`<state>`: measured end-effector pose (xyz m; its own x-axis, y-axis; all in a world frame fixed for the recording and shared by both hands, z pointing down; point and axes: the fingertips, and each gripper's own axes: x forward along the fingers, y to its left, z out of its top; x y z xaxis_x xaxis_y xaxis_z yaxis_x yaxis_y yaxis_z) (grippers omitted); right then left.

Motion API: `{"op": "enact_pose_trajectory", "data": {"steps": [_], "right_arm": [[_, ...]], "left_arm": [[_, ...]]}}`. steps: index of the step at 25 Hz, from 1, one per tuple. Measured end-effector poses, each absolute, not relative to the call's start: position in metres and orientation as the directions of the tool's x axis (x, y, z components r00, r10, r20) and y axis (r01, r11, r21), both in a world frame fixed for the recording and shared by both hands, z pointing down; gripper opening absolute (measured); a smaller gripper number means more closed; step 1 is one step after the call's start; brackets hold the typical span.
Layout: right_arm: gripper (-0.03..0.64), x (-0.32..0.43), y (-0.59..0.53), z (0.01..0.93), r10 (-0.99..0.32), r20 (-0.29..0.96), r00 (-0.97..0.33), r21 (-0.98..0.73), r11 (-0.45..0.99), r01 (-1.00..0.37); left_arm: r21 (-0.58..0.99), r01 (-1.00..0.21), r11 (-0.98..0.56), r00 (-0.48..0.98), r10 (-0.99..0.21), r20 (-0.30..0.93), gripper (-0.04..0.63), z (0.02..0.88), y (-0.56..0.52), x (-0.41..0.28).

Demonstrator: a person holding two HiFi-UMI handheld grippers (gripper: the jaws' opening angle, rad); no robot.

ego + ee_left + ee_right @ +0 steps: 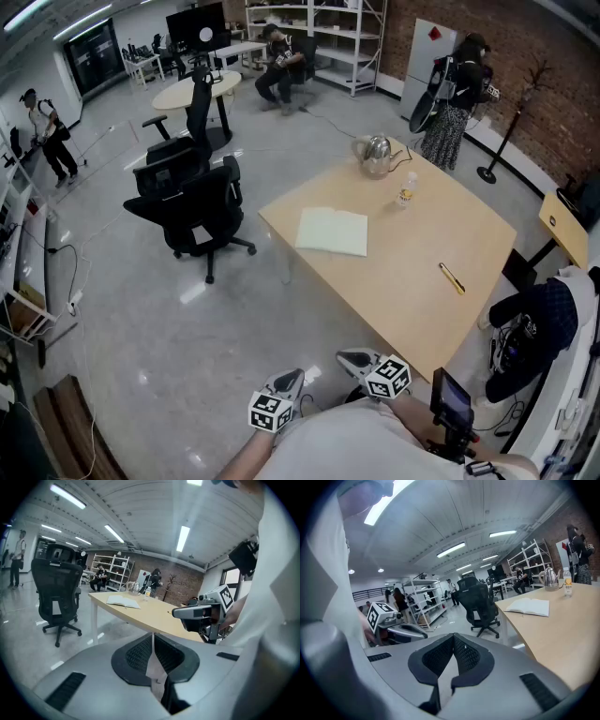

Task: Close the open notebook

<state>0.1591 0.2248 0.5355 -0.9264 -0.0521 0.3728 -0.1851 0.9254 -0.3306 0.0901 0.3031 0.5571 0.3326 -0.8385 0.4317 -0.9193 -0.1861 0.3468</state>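
The open notebook (331,232) lies flat with pale pages up on the wooden table (412,281), towards its far left side. It also shows in the left gripper view as the notebook (123,601) and in the right gripper view as the notebook (529,606). Both grippers are held low in front of the person's body, well short of the table's near corner. My left gripper (289,380) (153,641) is shut with nothing in it. My right gripper (354,358) (453,641) is shut and empty too, just right of the left one.
A metal kettle (375,155) and a small bottle (405,192) stand at the table's far side; a yellow pen (452,278) lies near its right edge. Black office chairs (192,211) stand left of the table. A dark jacket (534,323) hangs at the right. People are far back.
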Motion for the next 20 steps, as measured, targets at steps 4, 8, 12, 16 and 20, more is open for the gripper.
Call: {"op": "enact_pose_trajectory", "data": {"steps": [4,8,12,16,20], "right_arm": [[0.017,0.129,0.196,0.525,-0.027,0.361,-0.932,-0.286,0.948,-0.139],[0.016,0.114,0.185,0.535,-0.005,0.395,-0.919,-0.274,0.954,-0.124],[0.015,0.096,0.174,0.545,0.017,0.392,-0.92,-0.306,0.945,-0.113],[0.017,0.069,0.154,0.55,0.048,0.386,-0.921,-0.304,0.949,-0.078],[0.017,0.039,0.125,0.543,0.084,0.367,-0.927,-0.292,0.956,-0.03]], "left_arm": [[0.325,-0.935,-0.139,0.27,-0.875,0.402,0.02,0.553,0.284,0.056],[0.333,-0.938,-0.099,0.237,-0.882,0.407,0.02,0.555,0.277,0.041],[0.339,-0.939,-0.066,0.216,-0.877,0.43,0.02,0.561,0.273,0.03],[0.319,-0.947,-0.037,0.184,-0.876,0.446,0.02,0.561,0.255,0.007],[0.293,-0.956,-0.014,0.15,-0.881,0.45,0.02,0.553,0.225,-0.019]]}}
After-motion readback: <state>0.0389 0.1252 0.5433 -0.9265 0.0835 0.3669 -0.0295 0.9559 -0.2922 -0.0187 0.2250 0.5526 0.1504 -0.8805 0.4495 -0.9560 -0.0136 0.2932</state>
